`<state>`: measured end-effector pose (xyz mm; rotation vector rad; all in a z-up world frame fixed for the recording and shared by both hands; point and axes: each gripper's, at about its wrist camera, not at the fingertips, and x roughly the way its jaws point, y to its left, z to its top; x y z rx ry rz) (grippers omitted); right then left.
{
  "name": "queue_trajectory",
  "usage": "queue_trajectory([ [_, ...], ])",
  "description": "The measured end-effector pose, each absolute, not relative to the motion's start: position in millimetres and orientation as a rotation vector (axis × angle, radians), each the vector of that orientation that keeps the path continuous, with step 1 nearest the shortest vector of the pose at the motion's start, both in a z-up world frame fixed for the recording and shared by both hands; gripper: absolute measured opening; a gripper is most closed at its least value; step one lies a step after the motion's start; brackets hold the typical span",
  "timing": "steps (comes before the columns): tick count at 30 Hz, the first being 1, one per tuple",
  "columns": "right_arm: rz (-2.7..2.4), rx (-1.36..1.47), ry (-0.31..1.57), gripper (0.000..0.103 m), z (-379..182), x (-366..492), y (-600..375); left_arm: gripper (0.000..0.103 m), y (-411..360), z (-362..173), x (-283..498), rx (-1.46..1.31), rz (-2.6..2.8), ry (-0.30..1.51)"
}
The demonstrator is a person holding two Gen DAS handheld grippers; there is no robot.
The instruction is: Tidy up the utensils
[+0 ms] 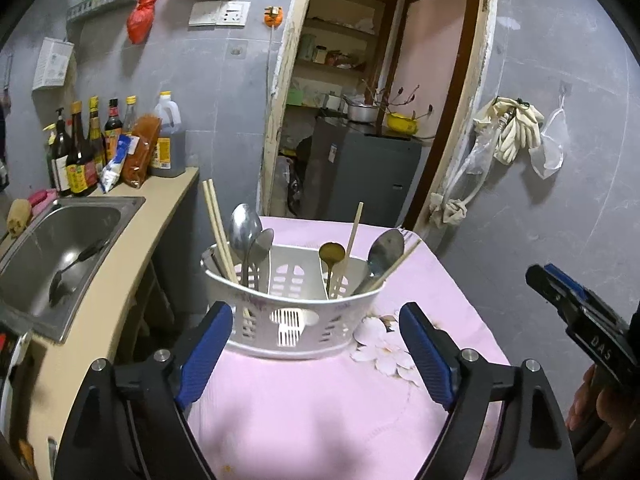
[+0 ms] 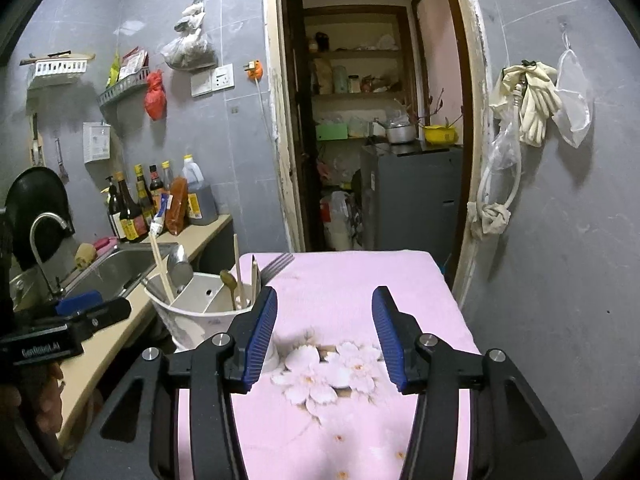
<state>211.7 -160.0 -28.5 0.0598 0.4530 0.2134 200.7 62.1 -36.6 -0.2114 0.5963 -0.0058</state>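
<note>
Left wrist view: your left gripper (image 1: 316, 344) has its jaws wide apart and holds nothing; the white utensil caddy (image 1: 294, 312) sits dead ahead on the pink tablecloth (image 1: 320, 408), just past the fingertips, with its long side running across the gap between the pads. None of the pads visibly touches it, though the left pad overlaps its near corner in the picture. Inside stand chopsticks (image 1: 218, 232) and two steel spoons (image 1: 246, 236) at the left end, a small brass spoon (image 1: 331, 258), a single chopstick and another spoon (image 1: 386, 250) to the right, all leaning upright. A black ladle (image 1: 74, 266) lies in the sink (image 1: 120, 208) off to your left. Right wrist view: your right gripper (image 2: 324, 332) is partly open, empty, with only tablecloth and its flower print between the pads. The caddy (image 2: 192, 320) lies left of those jaws, just beside the left finger, a fork (image 2: 280, 262) poking out of its far side. Judgement: the left hand is squarer to the caddy and nearer for any next pick; the table looks clear of loose utensils, so the sorting seems almost done.
</note>
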Motion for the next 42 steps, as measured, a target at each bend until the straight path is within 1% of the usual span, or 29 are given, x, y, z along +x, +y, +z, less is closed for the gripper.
queue_trajectory([
  [1,0.216,0.064,0.456,0.046,-28,206,-164,0.087,60,-34,194,-0.217,-0.002,0.597],
  [3,0.215,0.068,0.448,0.06,-28,194,-170,0.093,57,-30,181,-0.217,0.006,0.586],
  [4,0.214,0.071,0.445,0.062,-27,189,-174,0.095,56,-29,175,-0.217,0.011,0.577],
  [7,0.216,0.079,0.442,0.073,-25,172,-185,0.098,49,-24,155,-0.218,0.019,0.559],
  [9,0.221,0.083,0.433,0.085,-25,156,-194,0.099,44,-21,141,-0.21,0.023,0.551],
  [10,0.223,0.085,0.431,0.087,-24,151,-198,0.099,40,-20,134,-0.203,0.027,0.545],
  [12,0.228,0.087,0.424,0.096,-22,138,-206,0.1,35,-18,123,-0.196,0.032,0.533],
  [14,0.231,0.083,0.419,0.101,-21,126,-213,0.1,29,-16,110,-0.197,0.038,0.519],
  [23,0.241,0.082,0.399,0.101,-14,76,-243,0.101,4,-10,59,-0.175,0.065,0.45],
  [28,0.23,0.089,0.387,0.102,-10,61,-256,0.101,-7,-8,38,-0.166,0.065,0.449],
  [42,0.233,0.088,0.38,0.102,-9,46,-271,0.101,-16,-3,18,-0.145,0.077,0.425],
])
